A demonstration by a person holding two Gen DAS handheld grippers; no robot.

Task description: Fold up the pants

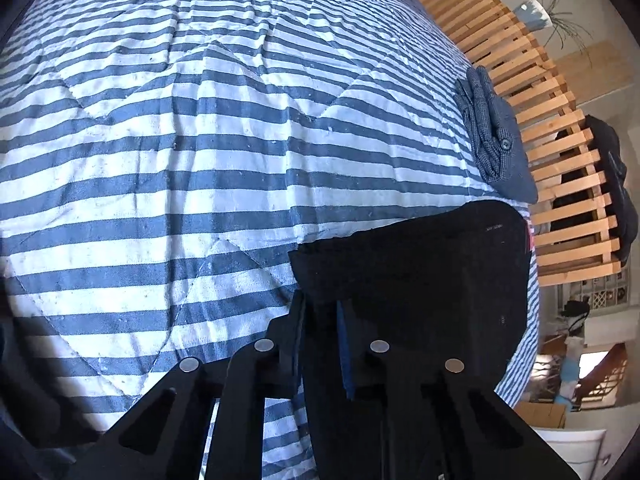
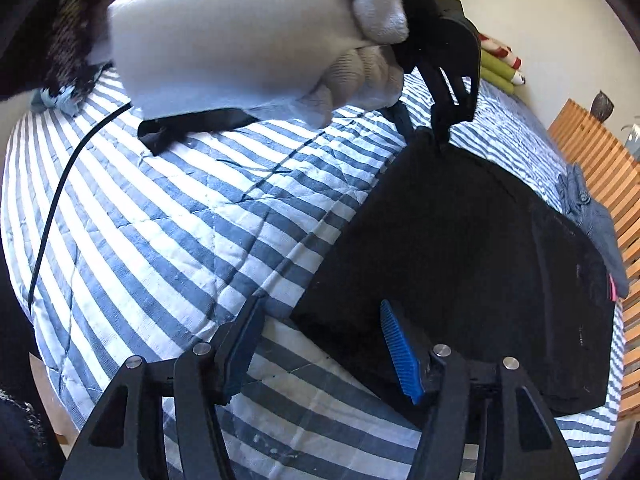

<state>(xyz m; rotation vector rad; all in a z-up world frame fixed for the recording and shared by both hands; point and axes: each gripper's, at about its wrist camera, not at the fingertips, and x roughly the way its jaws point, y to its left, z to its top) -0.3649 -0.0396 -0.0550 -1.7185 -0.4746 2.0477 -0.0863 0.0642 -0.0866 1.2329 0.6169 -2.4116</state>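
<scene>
Black fabric, the pants (image 2: 472,264), lies folded into a compact dark block on a blue-and-white striped quilt (image 1: 168,152) covering the bed, toward the side nearest a slatted wooden frame (image 1: 560,152). In the left wrist view the left tongs (image 1: 320,312) are closed down on a corner of the pants, the dark cloth passing between the narrowed blue-lined fingers. The right wrist view confirms this: the left tongs (image 2: 440,136), carried by a white-gloved hand (image 2: 360,40), pinch the far corner of the folded block. The right tongs (image 2: 324,320) stand wide apart over the near corner of the pants; one blue ribbed pad (image 2: 400,352) lies over the black cloth, the other over the striped quilt, and neither is pressing on the fabric. A second garment, blue-grey with a visible button (image 1: 490,136), lies crumpled on the quilt just beyond the pants, near the slatted frame. A thin black cable (image 2: 60,192) runs across the quilt at the left of the right wrist view. A potted plant (image 1: 536,10) stands past the frame.
</scene>
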